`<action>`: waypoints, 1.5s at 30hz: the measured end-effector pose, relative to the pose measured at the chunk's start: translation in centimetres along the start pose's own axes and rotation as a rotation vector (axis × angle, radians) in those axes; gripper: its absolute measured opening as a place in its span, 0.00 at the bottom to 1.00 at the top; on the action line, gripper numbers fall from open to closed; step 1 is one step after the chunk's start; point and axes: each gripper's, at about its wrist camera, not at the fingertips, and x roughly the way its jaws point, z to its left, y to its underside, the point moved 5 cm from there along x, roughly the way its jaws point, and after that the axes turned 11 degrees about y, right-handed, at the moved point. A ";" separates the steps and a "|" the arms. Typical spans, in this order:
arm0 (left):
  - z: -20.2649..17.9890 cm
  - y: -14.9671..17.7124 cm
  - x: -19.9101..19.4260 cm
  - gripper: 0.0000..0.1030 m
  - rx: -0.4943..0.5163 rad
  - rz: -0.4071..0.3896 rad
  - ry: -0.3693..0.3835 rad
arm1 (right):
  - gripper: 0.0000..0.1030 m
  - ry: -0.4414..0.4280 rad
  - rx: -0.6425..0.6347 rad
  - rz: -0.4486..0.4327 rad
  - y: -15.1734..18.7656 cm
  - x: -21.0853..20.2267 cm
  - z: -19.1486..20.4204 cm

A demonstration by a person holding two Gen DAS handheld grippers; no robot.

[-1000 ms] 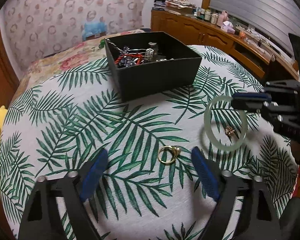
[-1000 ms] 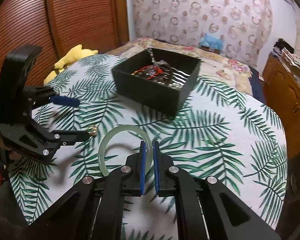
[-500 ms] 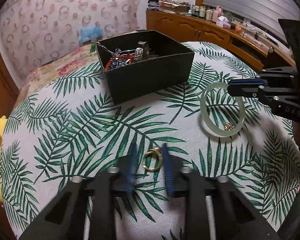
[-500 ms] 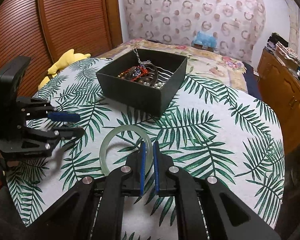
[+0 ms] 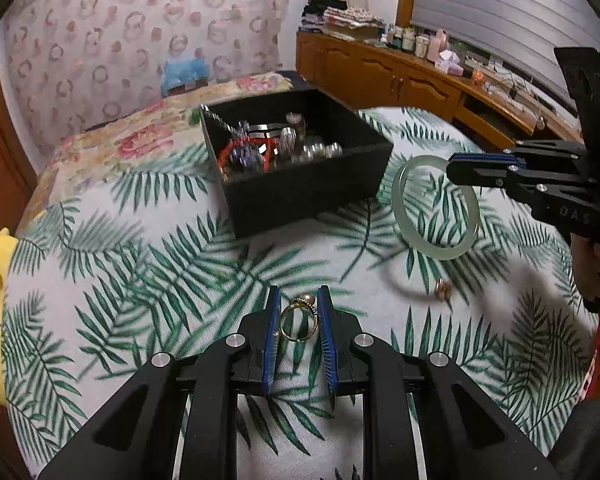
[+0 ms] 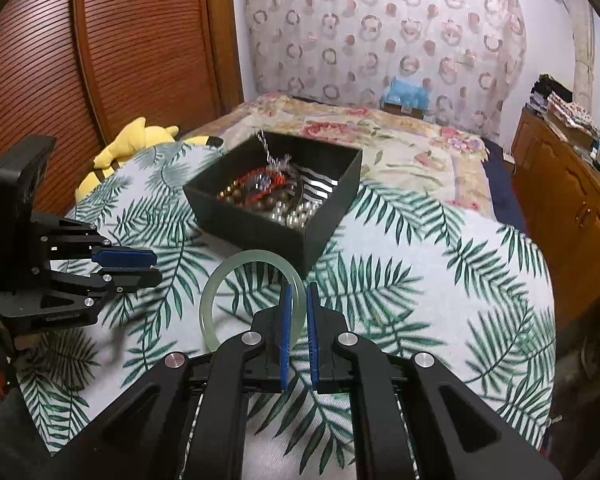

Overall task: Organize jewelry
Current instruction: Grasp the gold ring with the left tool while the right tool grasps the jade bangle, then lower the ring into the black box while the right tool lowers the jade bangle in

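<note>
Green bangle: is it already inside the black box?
No, the green bangle hangs outside the black box, pinched at its rim by the right gripper above the leaf-print cloth.

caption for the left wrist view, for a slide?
Left gripper pinches a gold ring over the leaf-print cloth; right gripper holds a green bangle beside the black box.

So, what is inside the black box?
The black box holds white pearl beads, a red-orange beaded piece, a striped band and a silver chain over its rim. The pile covers the bottom.
</note>
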 end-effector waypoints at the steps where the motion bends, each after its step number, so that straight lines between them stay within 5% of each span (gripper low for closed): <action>1: 0.0 -0.4 -0.2 0.17 0.000 -0.008 0.001 | 0.08 -0.001 -0.001 -0.008 -0.4 -0.1 -0.1; 23: 3.3 -9.7 0.6 0.17 0.023 -0.121 -0.058 | 0.08 0.059 -0.018 -0.080 -7.8 4.4 -1.4; 36: 3.9 -11.3 2.6 0.18 0.008 -0.106 -0.049 | 0.08 0.053 0.116 -0.108 -8.8 7.0 -3.6; 45: 4.2 -10.5 2.1 0.33 -0.010 -0.112 -0.058 | 0.08 0.019 0.138 -0.065 -9.8 9.3 -3.7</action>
